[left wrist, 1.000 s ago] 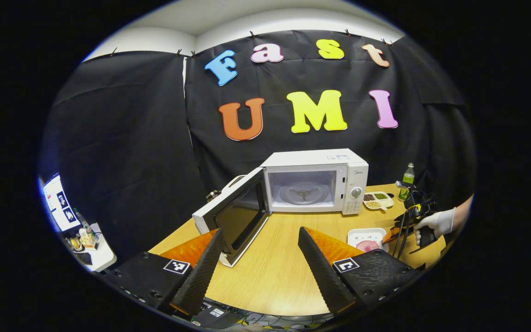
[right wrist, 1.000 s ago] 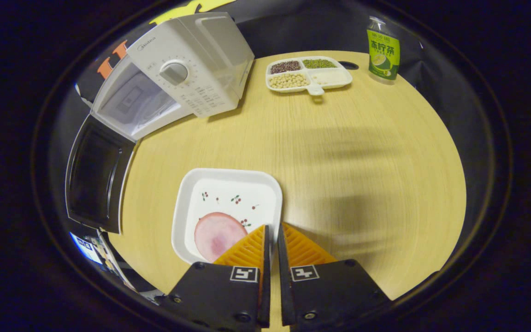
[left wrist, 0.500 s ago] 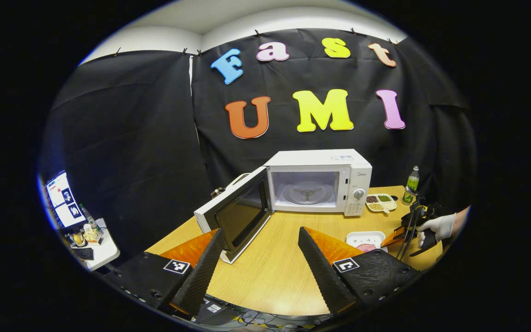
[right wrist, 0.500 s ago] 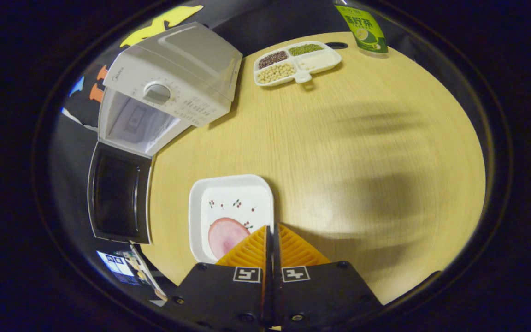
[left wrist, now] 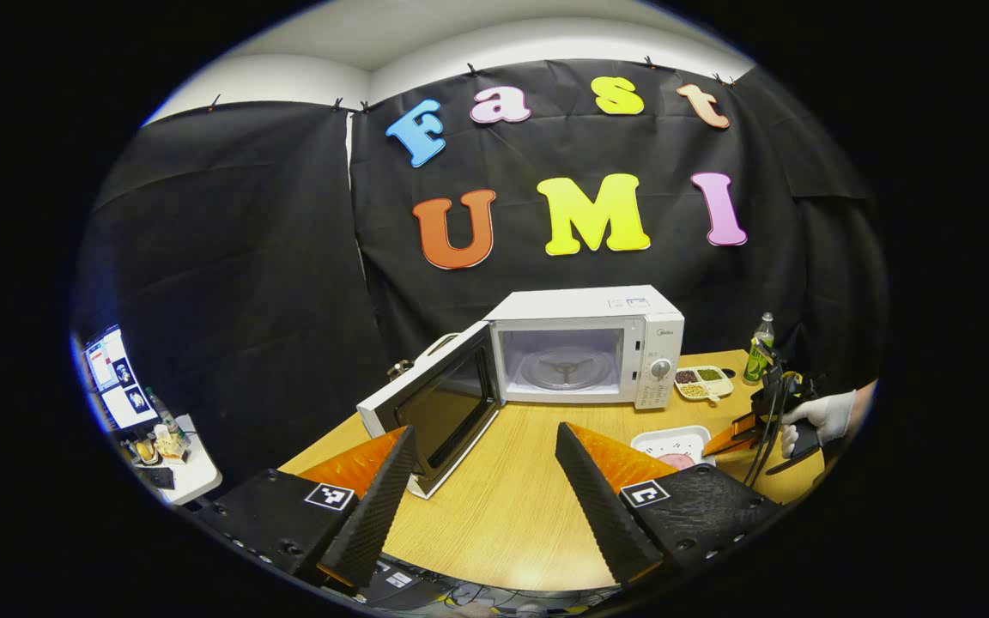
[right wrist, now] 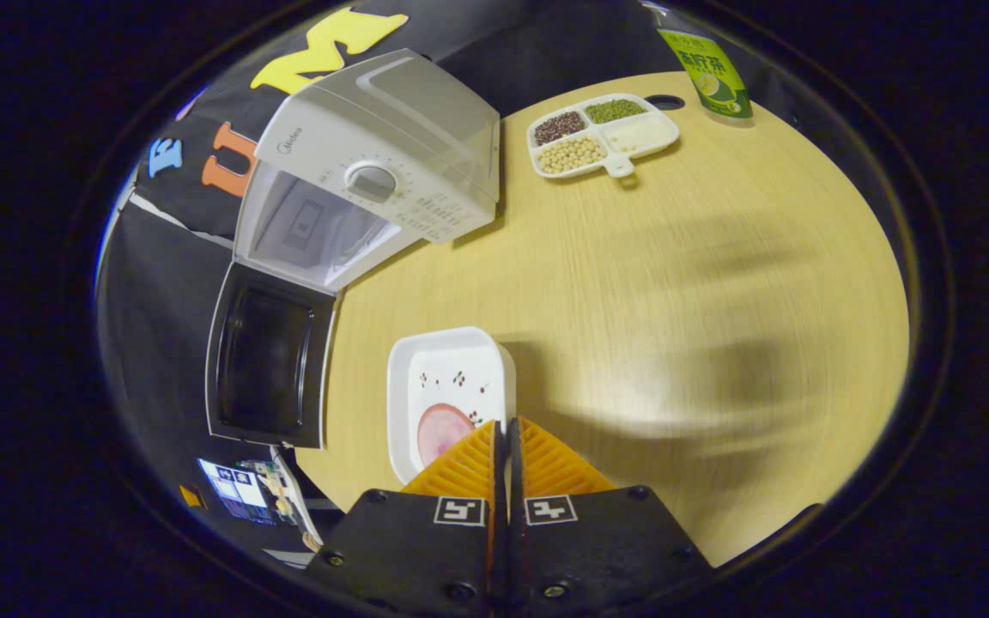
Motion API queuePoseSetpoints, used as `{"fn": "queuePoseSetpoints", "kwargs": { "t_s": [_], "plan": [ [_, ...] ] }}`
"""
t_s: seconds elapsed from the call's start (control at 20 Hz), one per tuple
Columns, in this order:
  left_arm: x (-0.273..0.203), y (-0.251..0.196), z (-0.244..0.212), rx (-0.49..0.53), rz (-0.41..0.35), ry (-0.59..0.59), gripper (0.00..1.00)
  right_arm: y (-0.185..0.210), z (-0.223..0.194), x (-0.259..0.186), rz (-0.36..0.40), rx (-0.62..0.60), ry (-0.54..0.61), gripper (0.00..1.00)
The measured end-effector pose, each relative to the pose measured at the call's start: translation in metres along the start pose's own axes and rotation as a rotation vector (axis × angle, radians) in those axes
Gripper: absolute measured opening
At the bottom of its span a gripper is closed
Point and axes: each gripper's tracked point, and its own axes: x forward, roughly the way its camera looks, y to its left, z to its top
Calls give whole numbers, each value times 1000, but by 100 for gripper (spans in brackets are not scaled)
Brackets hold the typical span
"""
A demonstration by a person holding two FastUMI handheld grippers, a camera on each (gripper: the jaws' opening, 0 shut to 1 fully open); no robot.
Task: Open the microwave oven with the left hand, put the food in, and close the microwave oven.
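Far left, off the table [left wrist: 503,506]: a small side desk with a lit screen [left wrist: 112,378], no part of the job. Next, low in the left gripper view, the left gripper [left wrist: 486,433], held back from the microwave [left wrist: 589,343], jaws spread wide and holding nothing. Probably kept near the door [left wrist: 439,403] on purpose, ready to push it shut once the food is inside. Door swung wide open to the left, leaving a clear way in. Inside, a bare glass turning plate [left wrist: 565,367], waiting for the food. Seen from above in the right gripper view: the same microwave [right wrist: 374,163] with the dark door [right wrist: 267,369] hanging open beside it. Further right, in front of the microwave, the white plate [right wrist: 452,378] with a pink round slice of food [right wrist: 441,429] on it. Pinched at its near rim by the right gripper [right wrist: 505,425], jaws squeezed almost together on the thin edge. Held by the rim so as not to squash the food. Looks lifted a little off the table [right wrist: 675,300], judging by the shadow beside it, though hard to be sure. Plate kept flat, most likely to stop the slice sliding off. Same plate [left wrist: 670,442] low at the right in the left gripper view, with a gloved hand [left wrist: 816,414] behind the right gripper [left wrist: 735,438]. Right of the microwave, a split tray of beans [right wrist: 602,137], and far right a green bottle [right wrist: 709,64], both set well out of the way. Door step done; carrying the plate in and shutting the door not yet done.
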Motion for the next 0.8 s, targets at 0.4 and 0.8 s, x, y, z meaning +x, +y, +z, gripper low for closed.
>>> {"fn": "queuePoseSetpoints", "kwargs": {
  "t_s": [0.4, 0.8],
  "plan": [
    [28, 39, 8, -7, -70, -21, 97, 77, 11, -10, 25, 12, -111, 4],
    [50, 86, 2, 26, -128, -10, 97, 187, 36, 1, 87, 95, -336, 4]
  ]
}}
